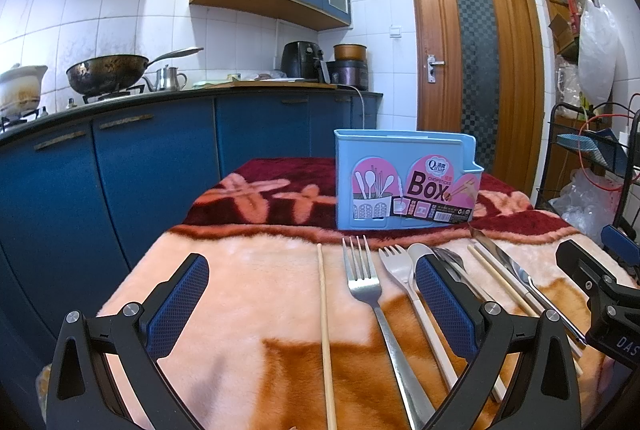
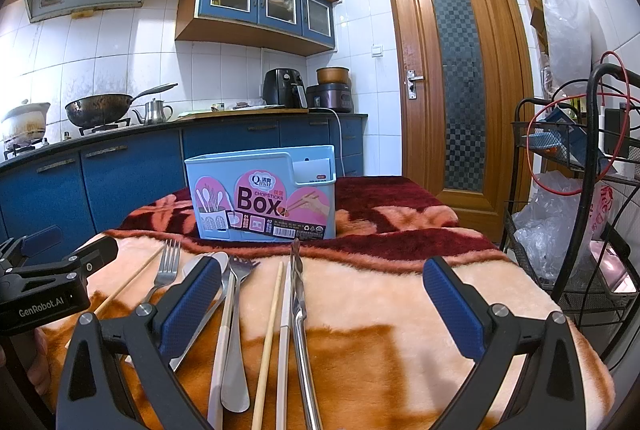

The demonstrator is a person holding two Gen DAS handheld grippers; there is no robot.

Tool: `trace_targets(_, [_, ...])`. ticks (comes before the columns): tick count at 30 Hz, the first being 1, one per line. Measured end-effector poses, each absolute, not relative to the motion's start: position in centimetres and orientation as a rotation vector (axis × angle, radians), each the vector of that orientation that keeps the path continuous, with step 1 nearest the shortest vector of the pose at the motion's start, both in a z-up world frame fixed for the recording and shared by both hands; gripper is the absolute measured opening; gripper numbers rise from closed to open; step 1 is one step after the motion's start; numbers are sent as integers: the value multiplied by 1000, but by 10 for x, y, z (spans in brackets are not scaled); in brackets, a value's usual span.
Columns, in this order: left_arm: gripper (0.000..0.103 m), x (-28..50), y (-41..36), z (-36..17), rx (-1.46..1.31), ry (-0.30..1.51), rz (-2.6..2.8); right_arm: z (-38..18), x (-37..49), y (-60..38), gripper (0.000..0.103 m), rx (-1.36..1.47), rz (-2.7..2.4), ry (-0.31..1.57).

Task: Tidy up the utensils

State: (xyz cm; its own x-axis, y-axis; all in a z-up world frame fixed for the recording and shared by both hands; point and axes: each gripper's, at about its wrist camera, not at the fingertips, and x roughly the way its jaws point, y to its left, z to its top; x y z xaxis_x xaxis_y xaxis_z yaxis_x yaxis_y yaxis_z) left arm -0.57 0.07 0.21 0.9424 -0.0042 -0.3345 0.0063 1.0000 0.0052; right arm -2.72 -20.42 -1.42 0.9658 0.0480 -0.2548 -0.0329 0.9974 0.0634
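My left gripper [image 1: 312, 294] hangs with its jaws spread wide, empty, above the blanket-covered table [image 1: 248, 294]. Going rightward below me lie a lone chopstick [image 1: 324, 326], a steel fork [image 1: 366, 290], a second fork [image 1: 394, 262], a pale-handled spoon [image 1: 420, 258], then another chopstick [image 2: 274, 314] and a knife [image 2: 298, 294] (the cluster overlaps, so I cannot separate every piece). The blue chopsticks box [image 2: 264, 194] stands upright behind them. My right gripper [image 2: 322, 290] is likewise spread, holding nothing.
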Motion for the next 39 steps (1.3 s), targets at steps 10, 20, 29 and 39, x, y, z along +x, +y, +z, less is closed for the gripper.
trace_targets(10, [103, -4, 3, 3, 2, 351, -6, -17, -22, -206, 103, 61, 54, 305])
trace_targets(20, [103, 12, 13, 18, 45, 471, -27, 10, -3, -224, 103, 59, 100, 497])
trace_targets(29, [103, 44, 19, 34, 134, 659, -57, 17, 31, -228, 96, 18, 159, 732])
trace_targets(39, [60, 90, 20, 16, 98, 922, -177, 4, 73, -221, 57, 0, 243, 988])
